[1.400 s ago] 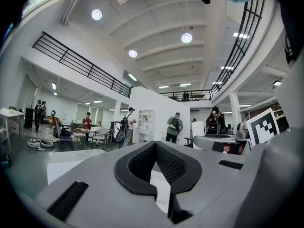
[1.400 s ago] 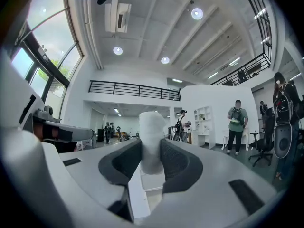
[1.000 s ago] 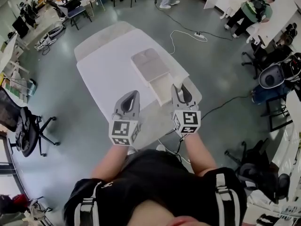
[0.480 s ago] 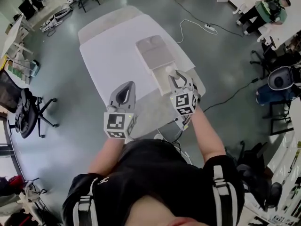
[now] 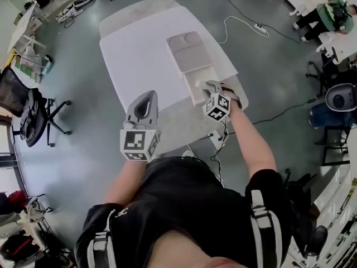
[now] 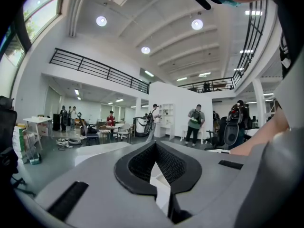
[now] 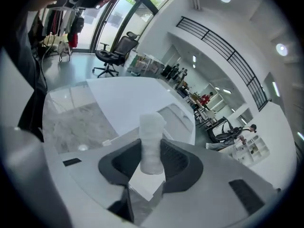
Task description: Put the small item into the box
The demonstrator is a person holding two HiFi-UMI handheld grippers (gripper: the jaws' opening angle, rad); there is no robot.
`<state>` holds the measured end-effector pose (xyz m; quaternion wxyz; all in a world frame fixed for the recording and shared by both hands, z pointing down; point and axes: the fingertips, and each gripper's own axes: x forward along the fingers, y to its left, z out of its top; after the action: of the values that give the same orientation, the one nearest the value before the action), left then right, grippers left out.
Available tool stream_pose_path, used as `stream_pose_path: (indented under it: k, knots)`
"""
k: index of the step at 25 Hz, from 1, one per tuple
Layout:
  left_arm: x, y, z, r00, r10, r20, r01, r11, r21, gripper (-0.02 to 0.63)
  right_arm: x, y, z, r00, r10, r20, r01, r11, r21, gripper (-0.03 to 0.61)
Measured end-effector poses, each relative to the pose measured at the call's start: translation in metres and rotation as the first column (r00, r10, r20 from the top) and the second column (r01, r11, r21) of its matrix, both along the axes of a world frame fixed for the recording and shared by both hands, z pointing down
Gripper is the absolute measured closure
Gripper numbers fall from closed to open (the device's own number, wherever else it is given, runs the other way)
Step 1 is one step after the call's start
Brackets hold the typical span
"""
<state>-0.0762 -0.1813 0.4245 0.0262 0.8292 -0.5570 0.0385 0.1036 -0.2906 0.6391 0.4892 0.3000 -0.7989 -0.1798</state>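
- My right claw point(image 7: 151, 150) clamps a frosted white cylinder point(image 7: 152, 127) upright between ribbed black pads point(image 7: 176, 163).
- A shallow, pale, rectangular box point(image 5: 188, 57) lies just ahead of it.
- My left claw point(image 6: 154, 148) is closed and empty.

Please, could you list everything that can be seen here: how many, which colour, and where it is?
table: one, white, middle of the grey floor
box: one, pale beige, open, on the table's right part
small item: one, white, between the right gripper's jaws, by the box's near end
office chairs: several, black, left and right of the table
power strip: one, white, with its cable on the floor beyond the table
left gripper: grey, jaws together, empty
right gripper: grey, clamped on the small item
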Motion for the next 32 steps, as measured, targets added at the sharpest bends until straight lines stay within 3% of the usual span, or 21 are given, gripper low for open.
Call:
stream_pose_path:
  k: [12,18,25,32]
  knots:
    - [0.003,-0.002,0.015,0.996,-0.090,0.012,0.090,0.995,-0.040,0.609,0.002,-0.024,0.068,0.970,-0.164,-0.177,0.130,0.973,-0.191,0.457]
    - [0.005,-0.007,0.018,0.993,-0.116,0.016,0.117,0.992,-0.051,0.609,0.004,-0.031,0.093,0.953,-0.202,-0.228,0.141,0.956,-0.259,0.457]
    - [0.006,-0.010,0.018,0.991,-0.129,0.025,0.130,0.990,-0.049,0.609,0.005,-0.040,0.109,0.951,-0.193,-0.240,0.117,0.947,-0.300,0.457]
    - [0.008,-0.009,0.021,0.994,-0.108,0.025,0.109,0.993,-0.055,0.609,0.000,-0.041,0.110,0.974,-0.141,-0.174,0.077,0.940,-0.332,0.424]
